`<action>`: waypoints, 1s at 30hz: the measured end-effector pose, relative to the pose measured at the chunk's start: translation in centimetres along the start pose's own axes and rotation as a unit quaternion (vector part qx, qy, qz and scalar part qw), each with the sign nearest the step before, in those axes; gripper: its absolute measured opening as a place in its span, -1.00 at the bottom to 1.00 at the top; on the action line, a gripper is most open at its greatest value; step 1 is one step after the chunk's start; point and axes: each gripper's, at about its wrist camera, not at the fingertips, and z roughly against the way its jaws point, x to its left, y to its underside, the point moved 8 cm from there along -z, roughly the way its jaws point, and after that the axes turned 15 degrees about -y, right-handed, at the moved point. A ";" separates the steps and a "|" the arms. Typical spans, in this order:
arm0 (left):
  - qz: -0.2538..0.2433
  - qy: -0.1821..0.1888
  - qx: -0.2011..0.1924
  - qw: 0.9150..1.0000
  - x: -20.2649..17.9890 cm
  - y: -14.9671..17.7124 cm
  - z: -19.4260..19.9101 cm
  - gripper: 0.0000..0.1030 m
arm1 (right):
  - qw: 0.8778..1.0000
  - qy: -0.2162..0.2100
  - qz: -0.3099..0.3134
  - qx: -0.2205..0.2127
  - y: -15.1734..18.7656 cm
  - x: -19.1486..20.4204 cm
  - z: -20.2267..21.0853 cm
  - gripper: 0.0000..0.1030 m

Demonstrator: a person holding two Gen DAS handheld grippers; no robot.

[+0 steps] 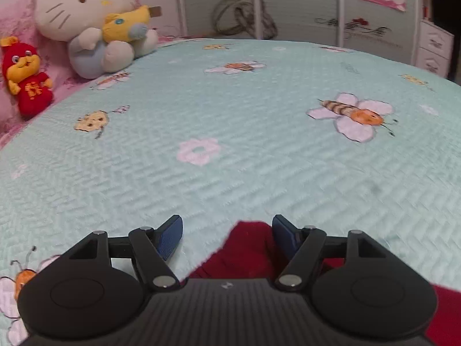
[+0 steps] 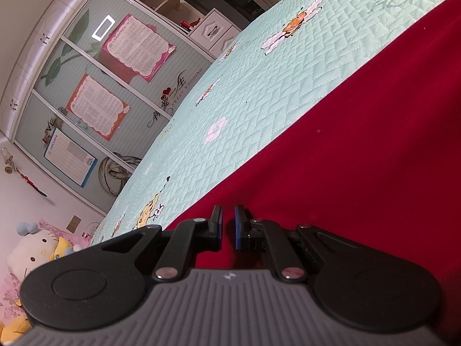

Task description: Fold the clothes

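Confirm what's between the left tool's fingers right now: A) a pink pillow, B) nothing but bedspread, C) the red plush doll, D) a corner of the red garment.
D: a corner of the red garment pokes up between the open fingers of the left tool, over the mint bedspread.

The left hand-held gripper (image 1: 227, 236) sits at the bottom middle of its view. Its two blue fingers (image 1: 170, 239) are spread wide apart. The right hand-held gripper (image 2: 228, 227) is also at the bottom middle of its view, which is tipped sideways. Its fingers (image 2: 217, 227) are almost together, with only a thin gap between them.
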 end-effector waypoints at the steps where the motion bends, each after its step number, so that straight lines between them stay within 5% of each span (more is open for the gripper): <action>1: -0.001 0.023 0.003 1.000 -0.2 0.3 0.1 -0.55 | 1.000 0.000 0.000 0.000 0.0 0.0 0.0 -0.86; 2: -0.001 0.033 -0.016 0.999 -0.3 0.0 0.9 -0.68 | 1.000 0.000 0.000 0.000 0.0 0.0 0.0 -0.86; 7: 0.000 0.070 -0.130 0.989 -0.8 -1.7 5.8 -0.72 | 1.000 -0.001 -0.001 0.000 -0.1 -0.1 0.0 -0.86; 9: -0.001 0.040 -0.171 0.984 -0.6 -2.4 6.5 -0.69 | 1.000 -0.001 -0.001 0.000 -0.2 -0.1 0.0 -0.86; 11: -0.055 0.008 -0.138 0.989 -1.9 -1.4 4.5 -0.64 | 1.000 0.000 0.000 0.000 -0.2 -0.1 -0.1 -0.86; 14: -0.120 -0.045 -0.103 0.986 -3.3 0.6 2.3 -0.29 | 1.000 -0.001 0.000 0.000 -0.1 -0.2 0.0 -0.86; 16: -0.114 -0.077 -0.126 0.982 -2.9 0.9 2.4 0.44 | 1.000 -0.001 0.000 0.000 -0.1 -0.2 0.0 -0.86; 21: 0.070 -0.085 -0.161 0.981 2.6 -0.6 6.0 0.57 | 1.000 0.000 0.001 0.000 -0.1 -0.3 0.0 -0.86; 23: 0.142 -0.047 -0.135 0.979 4.3 0.3 7.7 0.54 | 1.000 0.000 0.000 0.000 -0.1 -0.3 0.0 -0.86; 26: 0.182 0.033 -0.060 0.981 3.6 4.4 10.1 0.29 | 1.000 0.000 0.000 0.000 -0.1 -0.3 0.0 -0.86; 30: 0.227 0.140 0.044 0.963 2.5 9.9 13.9 0.24 | 1.000 0.000 -0.001 0.000 -0.1 -0.1 0.1 -0.86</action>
